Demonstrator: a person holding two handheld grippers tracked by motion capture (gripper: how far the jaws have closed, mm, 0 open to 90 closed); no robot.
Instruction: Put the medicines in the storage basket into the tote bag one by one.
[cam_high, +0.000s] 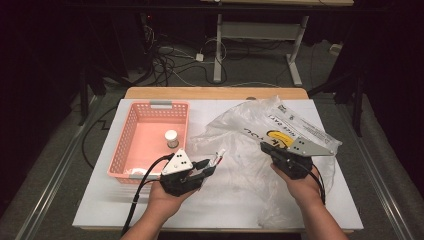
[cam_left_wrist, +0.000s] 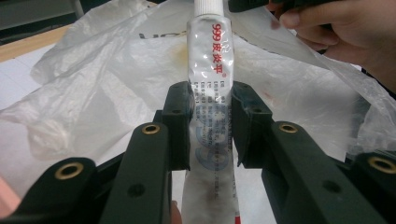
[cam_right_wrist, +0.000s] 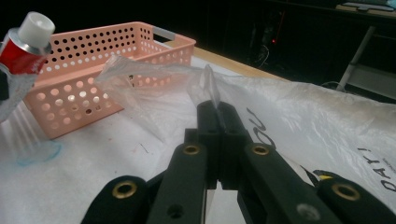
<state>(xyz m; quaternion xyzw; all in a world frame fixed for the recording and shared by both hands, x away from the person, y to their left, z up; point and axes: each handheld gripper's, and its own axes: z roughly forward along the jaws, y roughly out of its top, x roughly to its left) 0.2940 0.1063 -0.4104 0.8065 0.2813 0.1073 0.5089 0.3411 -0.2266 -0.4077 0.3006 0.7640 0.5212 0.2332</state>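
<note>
Left gripper (cam_left_wrist: 210, 116) clamps a white, red-lettered ointment tube (cam_left_wrist: 209, 70); right gripper (cam_right_wrist: 218, 116), closed, pinches a clear crinkled plastic bag (cam_right_wrist: 205, 84) just ahead.

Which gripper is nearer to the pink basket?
Left. The left gripper, holding a tube, is beside the pink basket; the right gripper is farther, clamping the plastic bag.

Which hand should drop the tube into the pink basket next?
Left. Its tongs grip the white ointment tube beside the pink perforated plastic basket; the right tongs pinch the clear plastic bag.
</note>
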